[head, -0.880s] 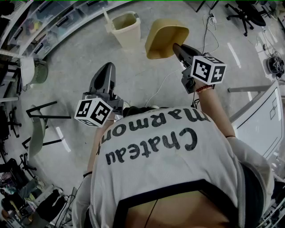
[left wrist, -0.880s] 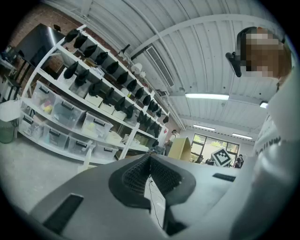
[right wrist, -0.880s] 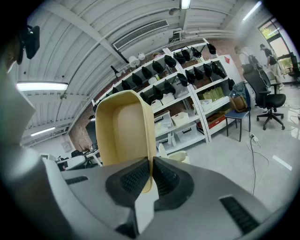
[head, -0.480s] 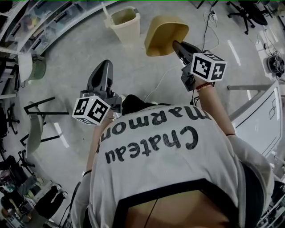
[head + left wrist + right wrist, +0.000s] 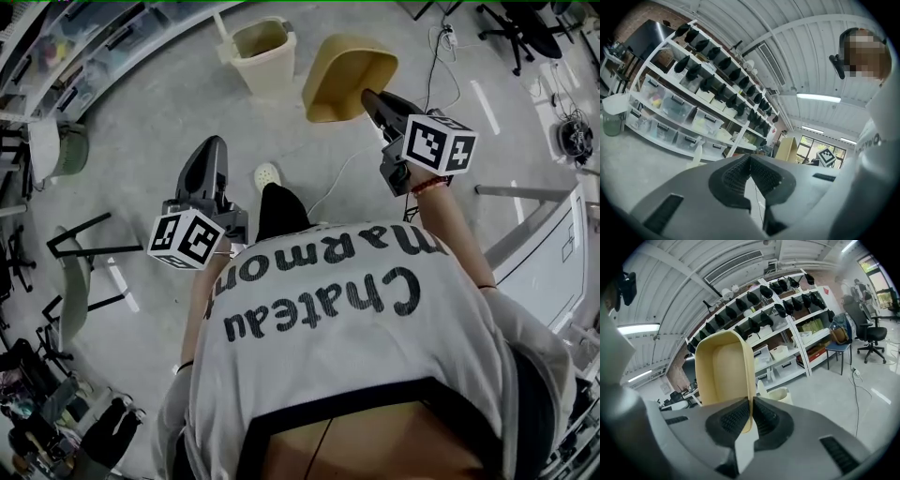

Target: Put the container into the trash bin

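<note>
The container (image 5: 349, 77) is a tan plastic tub, held up off the floor on its side with its open face toward the camera. My right gripper (image 5: 371, 97) is shut on its rim; in the right gripper view the thin wall of the container (image 5: 724, 371) stands clamped between the pads (image 5: 761, 417). The trash bin (image 5: 262, 52) is a cream, open-topped bin standing on the floor just left of the container, and the same trash bin (image 5: 780, 394) appears low behind the tub. My left gripper (image 5: 211, 150) hangs lower left, shut and holding nothing (image 5: 750, 158).
Shelving with clear storage boxes (image 5: 84, 66) curves along the upper left. A folding stool (image 5: 80, 272) stands at the left, and office chairs (image 5: 511, 28) at the upper right. A cable (image 5: 328, 183) trails over the floor. A white table (image 5: 548, 262) is at the right.
The person has stepped forward: a shoe now shows on the floor ahead of the body. The left gripper drifted down and left. The right gripper still holds the container near the bin.
</note>
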A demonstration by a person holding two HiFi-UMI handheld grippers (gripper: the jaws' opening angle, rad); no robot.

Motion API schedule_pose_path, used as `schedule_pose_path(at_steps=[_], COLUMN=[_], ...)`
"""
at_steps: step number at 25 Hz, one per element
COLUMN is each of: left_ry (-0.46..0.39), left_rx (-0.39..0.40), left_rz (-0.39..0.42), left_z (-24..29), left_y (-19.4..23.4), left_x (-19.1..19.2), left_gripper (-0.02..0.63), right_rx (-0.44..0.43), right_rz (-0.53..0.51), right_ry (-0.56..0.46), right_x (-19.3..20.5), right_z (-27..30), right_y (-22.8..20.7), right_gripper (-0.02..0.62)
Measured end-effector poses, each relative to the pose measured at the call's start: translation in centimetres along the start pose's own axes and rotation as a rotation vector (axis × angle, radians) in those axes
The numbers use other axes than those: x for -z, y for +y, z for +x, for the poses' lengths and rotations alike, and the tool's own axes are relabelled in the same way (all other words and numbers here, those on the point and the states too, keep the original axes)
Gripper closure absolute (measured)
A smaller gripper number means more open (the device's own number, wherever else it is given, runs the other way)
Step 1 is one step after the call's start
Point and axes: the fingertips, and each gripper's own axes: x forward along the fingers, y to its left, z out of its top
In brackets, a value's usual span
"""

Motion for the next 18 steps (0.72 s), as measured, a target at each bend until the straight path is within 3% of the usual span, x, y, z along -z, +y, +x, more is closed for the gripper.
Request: schedule_pose_path(at_steps=[7, 13, 18], left_ry=[-0.021, -0.046, -0.025], left_rx=[0.058, 0.137, 0.183], left_rz=[0.009, 0.053, 0.068], left_z=[7.2, 12.7, 15.8], left_y=[6.1, 10.0, 13.5], left_x=[-6.8, -13.8, -16.3], left_gripper=[0.583, 0.583, 0.583], right_rx=[0.034, 0.052, 0.093], right_rz=[0.044, -0.020, 0.014], right_ry=[-0.032, -0.110, -0.148], right_x=[-6.0, -12.7, -14.6], right_z=[7.8, 13.7, 17.6], right_y=[0.2, 2.6, 2.6], right_gripper=[0.557, 0.557, 0.557])
